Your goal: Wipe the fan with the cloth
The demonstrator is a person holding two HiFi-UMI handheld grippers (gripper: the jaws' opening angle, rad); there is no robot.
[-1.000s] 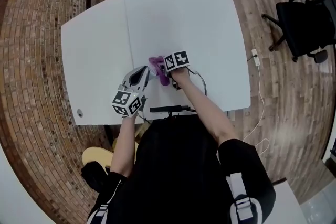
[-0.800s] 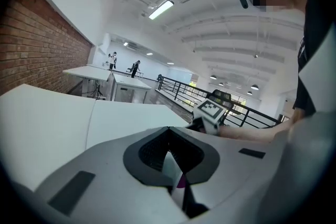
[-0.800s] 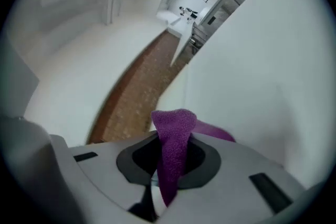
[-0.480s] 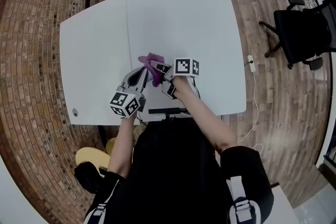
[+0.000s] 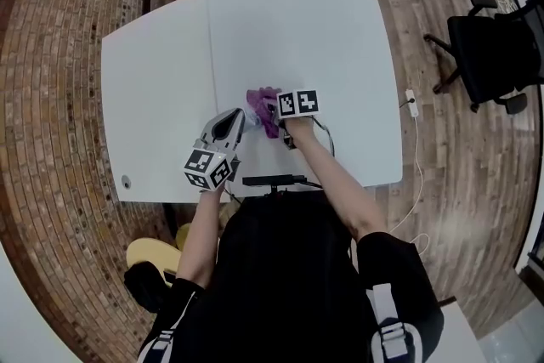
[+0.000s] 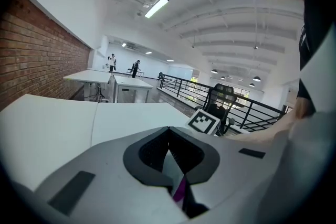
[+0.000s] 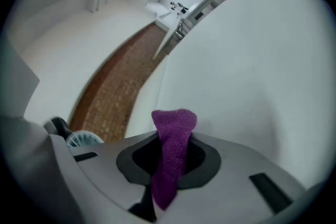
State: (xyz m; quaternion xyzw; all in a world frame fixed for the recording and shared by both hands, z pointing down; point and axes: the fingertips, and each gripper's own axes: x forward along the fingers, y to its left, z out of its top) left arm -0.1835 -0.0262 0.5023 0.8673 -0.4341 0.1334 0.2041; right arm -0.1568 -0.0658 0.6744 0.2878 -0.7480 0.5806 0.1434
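white table point(image 5: 323, 21) lies wide ahead; near its front edge right hand-held gripper point(image 7: 169, 160) clamps cloth point(image 7: 174, 128), left hand-held gripper point(image 5: 235, 121) closed.

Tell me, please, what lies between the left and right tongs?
The purple cloth, gripped by the right tongs, fills that gap in the head view; the right gripper view shows a small fan alongside.

A person in black is at the near edge of a white table point(image 5: 297, 21), with a gripper in each hand. The right gripper point(image 5: 278, 113) carries a purple cloth point(image 5: 262, 102) at its front, just beside the left gripper point(image 5: 235, 121), and a small pale fan point(image 5: 252, 120) shows between the two. A black office chair point(image 5: 497, 47) stands well apart on the brick-patterned floor point(image 5: 51, 98).
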